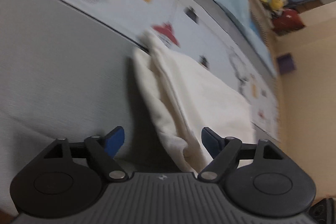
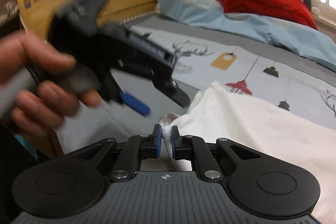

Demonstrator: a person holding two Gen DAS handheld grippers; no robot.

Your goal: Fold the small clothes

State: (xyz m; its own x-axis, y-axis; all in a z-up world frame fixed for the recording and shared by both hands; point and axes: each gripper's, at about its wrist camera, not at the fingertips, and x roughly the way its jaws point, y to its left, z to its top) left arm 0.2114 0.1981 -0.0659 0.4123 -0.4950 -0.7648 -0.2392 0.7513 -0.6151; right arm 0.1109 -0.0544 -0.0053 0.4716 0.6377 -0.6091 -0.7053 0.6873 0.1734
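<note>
Here, nearest the right wrist camera, the right gripper [image 2: 166, 141] is clenched on a bunched corner of the white cloth [image 2: 252, 131] — the blue pads [image 2: 159, 141] pinch a small wad of it, so the grip looks secure. From there the cloth spreads away to the right over the bed [image 2: 262, 54], lying on the printed sheet with its far edge near the red lamp print.

Beside it, up and to the left, the left gripper [image 2: 147, 102] hangs above the cloth's corner, held by the person's hand [image 2: 42, 85]; it is blurred. In the left wrist view the left gripper [image 1: 162, 140] is spread wide and grasps nothing, and a folded edge of the cloth [image 1: 178, 98] runs up between its fingers [image 1: 114, 141] without touching either, as far as the blur allows.

The step in hand seems to be taking a second hold. To do it well, the left gripper should likely come down on the near edge, well apart from the right one's pinch, and close on one layer only — the doubled ridge there could be caught whole and spoil the fold. The right should probably keep the corner low and taut.

Farther off lie a red blanket [image 2: 268, 3] and stacked bedding.
</note>
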